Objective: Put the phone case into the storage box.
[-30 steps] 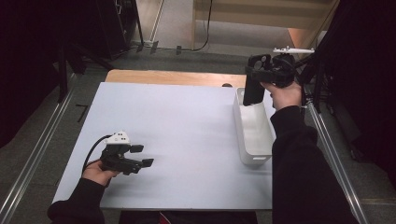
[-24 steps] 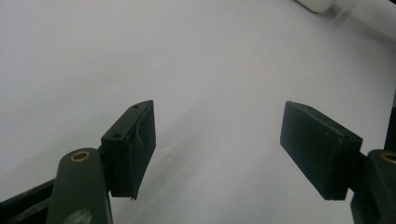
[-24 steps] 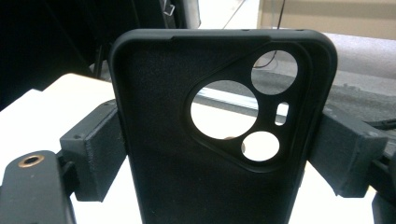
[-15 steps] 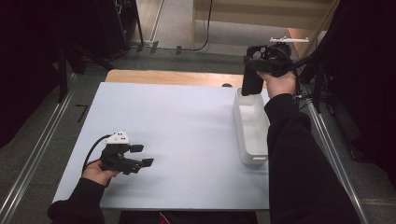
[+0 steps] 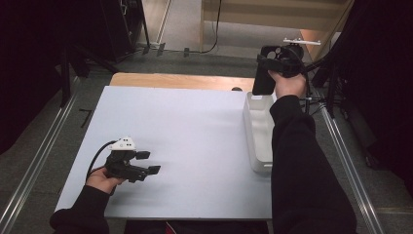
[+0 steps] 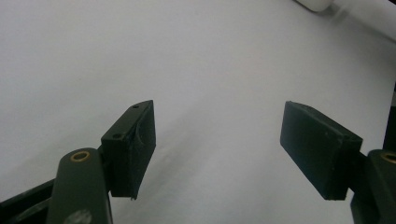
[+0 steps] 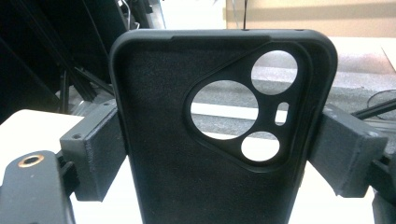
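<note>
From the high view, a smooth white table [image 5: 195, 131] with a matte top fills the middle, with a strip of pale wood along its far edge. At the near left, the left gripper [image 5: 148, 163] lies low over the white surface, its two black jaws apart with nothing between them; a grey three-cornered plate sits on top and a black cable curls off to the left. At the far right, the right gripper [image 5: 260, 80] is raised above the far end of a translucent plastic bin [image 5: 257, 134], a long, rounded-cornered rectangle standing along the table's right edge. A black phone case [image 5: 263, 73] hangs in that gripper, a flat dark slab just above the bin's far end.

In the left gripper view, two blocky black pads [image 6: 135, 144] with squared, slightly scuffed faces stand well apart over bare white tabletop. A rounded white corner of the bin [image 6: 317, 4] shows at the far right.

In the right gripper view, the phone case [image 7: 187, 154] stands upright with its soft, finely grained inner lining facing the camera. Its corners are rounded, its rim raised, and a rounded triangular camera frame holds three round cut-outs and a small oblong slot. The grey-black pads [image 7: 98, 154] press against both long edges, gripping the case.
</note>
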A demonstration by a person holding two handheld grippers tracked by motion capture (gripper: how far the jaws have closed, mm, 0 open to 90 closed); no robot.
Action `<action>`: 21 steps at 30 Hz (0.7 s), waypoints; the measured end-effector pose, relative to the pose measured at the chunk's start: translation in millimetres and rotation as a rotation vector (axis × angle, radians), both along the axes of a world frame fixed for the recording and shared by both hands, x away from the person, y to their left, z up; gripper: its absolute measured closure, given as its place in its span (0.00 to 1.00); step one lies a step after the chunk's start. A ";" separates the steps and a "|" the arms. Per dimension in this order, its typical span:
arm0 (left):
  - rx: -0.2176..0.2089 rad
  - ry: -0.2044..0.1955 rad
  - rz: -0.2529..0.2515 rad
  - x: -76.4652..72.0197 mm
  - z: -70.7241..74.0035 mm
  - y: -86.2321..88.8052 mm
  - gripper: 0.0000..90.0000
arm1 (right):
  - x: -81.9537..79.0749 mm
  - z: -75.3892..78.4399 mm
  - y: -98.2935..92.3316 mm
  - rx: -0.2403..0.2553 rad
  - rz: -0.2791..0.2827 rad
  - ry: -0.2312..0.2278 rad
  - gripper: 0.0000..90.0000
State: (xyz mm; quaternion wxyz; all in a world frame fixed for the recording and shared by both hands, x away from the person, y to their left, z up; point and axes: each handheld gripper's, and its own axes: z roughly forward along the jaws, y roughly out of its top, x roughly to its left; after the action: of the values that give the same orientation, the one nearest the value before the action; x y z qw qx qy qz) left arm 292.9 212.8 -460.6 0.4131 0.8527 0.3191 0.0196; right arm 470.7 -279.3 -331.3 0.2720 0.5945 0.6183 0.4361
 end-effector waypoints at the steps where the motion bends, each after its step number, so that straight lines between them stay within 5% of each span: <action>1: -0.001 0.000 0.000 0.0 0.0 0.0 0.29 | 0.5 -1.8 0.2 -0.002 -0.002 -0.001 0.13; 21: -0.001 0.002 0.001 0.3 -0.5 0.1 0.29 | 4.6 -30.8 -0.1 -0.004 -0.027 -0.005 0.13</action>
State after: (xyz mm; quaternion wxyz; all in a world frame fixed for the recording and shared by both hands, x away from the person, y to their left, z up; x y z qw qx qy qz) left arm 293.2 212.9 -461.1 0.4131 0.8523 0.3201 0.0187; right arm 475.2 -279.4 -362.0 0.2808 0.6012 0.6103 0.4328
